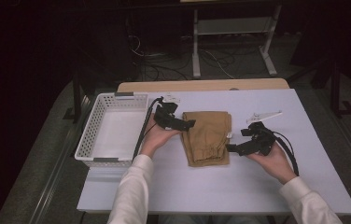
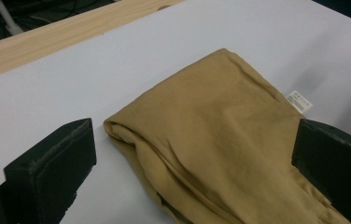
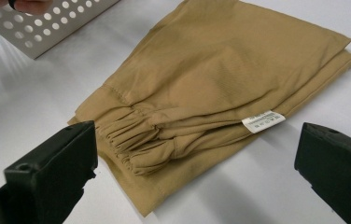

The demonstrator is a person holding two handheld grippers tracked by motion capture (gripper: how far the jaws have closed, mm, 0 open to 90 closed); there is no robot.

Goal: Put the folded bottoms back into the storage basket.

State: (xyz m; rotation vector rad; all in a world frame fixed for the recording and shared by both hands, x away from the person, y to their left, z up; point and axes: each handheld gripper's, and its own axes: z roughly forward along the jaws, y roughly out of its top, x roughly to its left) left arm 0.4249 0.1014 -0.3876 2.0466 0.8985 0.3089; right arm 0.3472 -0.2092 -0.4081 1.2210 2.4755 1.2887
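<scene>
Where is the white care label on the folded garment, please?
In the high view, the care label sits on the tan garment's right edge, facing the right gripper.

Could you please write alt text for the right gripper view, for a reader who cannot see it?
A folded tan garment lies on a white table, its gathered elastic edge and a small white label facing the camera. The right gripper frames it, its two black jaws wide apart and touching nothing. A corner of a white perforated basket sits at the upper left.
</scene>
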